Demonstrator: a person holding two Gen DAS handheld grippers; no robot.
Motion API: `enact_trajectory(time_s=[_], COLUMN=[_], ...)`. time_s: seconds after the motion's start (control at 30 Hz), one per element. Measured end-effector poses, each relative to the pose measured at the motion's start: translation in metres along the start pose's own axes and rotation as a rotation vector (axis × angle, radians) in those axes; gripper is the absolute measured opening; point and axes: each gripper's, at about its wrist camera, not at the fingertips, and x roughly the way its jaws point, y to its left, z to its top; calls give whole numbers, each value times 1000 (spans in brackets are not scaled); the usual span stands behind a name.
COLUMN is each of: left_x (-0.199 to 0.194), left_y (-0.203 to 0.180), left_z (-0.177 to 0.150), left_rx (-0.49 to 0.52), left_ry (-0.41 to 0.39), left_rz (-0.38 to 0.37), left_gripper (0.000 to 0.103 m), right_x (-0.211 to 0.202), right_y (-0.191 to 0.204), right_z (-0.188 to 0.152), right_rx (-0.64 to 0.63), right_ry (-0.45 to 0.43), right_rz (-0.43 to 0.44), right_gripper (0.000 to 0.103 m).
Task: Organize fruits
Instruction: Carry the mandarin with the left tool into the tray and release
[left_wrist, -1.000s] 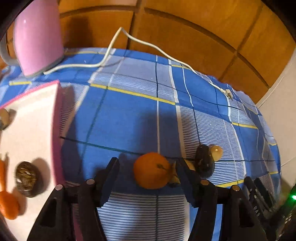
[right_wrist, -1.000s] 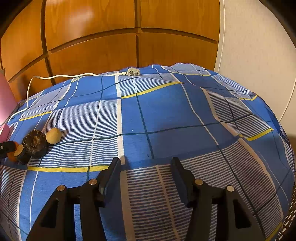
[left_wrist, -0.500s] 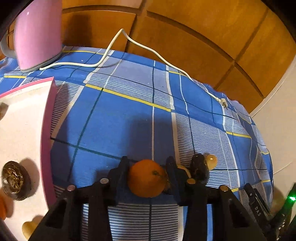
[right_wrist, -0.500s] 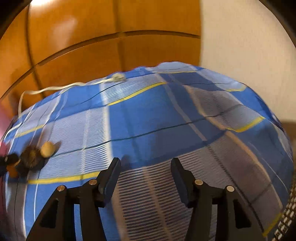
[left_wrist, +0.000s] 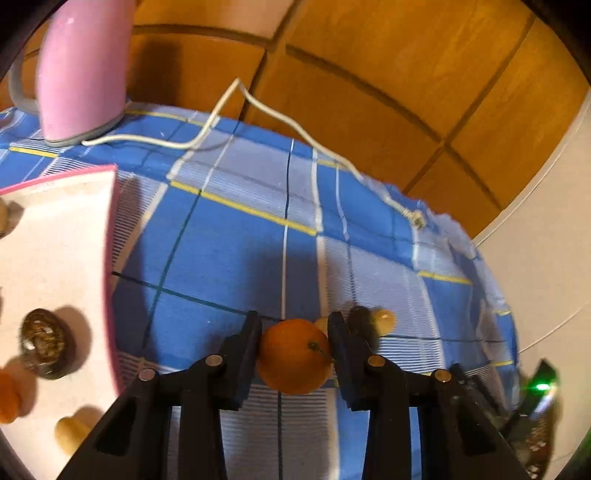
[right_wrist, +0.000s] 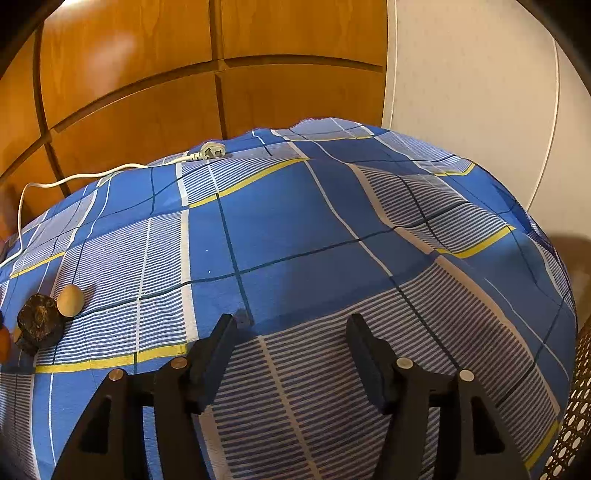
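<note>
An orange (left_wrist: 293, 356) sits between the pads of my left gripper (left_wrist: 293, 322), whose jaws are closing and press on both its sides just above the blue checked cloth. Right behind it lie a dark wrinkled fruit (left_wrist: 360, 321) and a small tan fruit (left_wrist: 384, 320). To the left, a white tray with a pink rim (left_wrist: 110, 258) holds another dark fruit (left_wrist: 44, 343), a tan fruit (left_wrist: 70, 430) and an orange one (left_wrist: 7, 402). My right gripper (right_wrist: 291, 325) hovers over bare cloth, its jaws opening with nothing between them. The dark fruit (right_wrist: 38, 325) and tan fruit (right_wrist: 70, 300) lie far to its left.
A pink kettle (left_wrist: 81, 66) stands at the back left, its white cord (left_wrist: 258, 103) running across the cloth to a plug (right_wrist: 212, 150). Wooden wall panels close off the back. The cloth drops away at the right, beside a woven surface (right_wrist: 576, 424).
The left jaws have come together onto the orange, and it now sits slightly higher against the cloth. The right jaws have spread wider, and that view has shifted a little.
</note>
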Motion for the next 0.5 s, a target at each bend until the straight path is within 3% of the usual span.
enact_trajectory(time_s=[0.27, 0.5], left_x=[-68, -106], left_y=[34, 100], left_z=[4, 11], left_rx=[-50, -121], left_ry=[-103, -168], left_rz=[8, 140], left_gripper=[37, 37], right_x=[0, 0], right_y=[0, 2], right_z=[-1, -1], right_rx=[0, -3], right_ry=[-1, 0], right_rz=[0, -3], right_gripper=[64, 64])
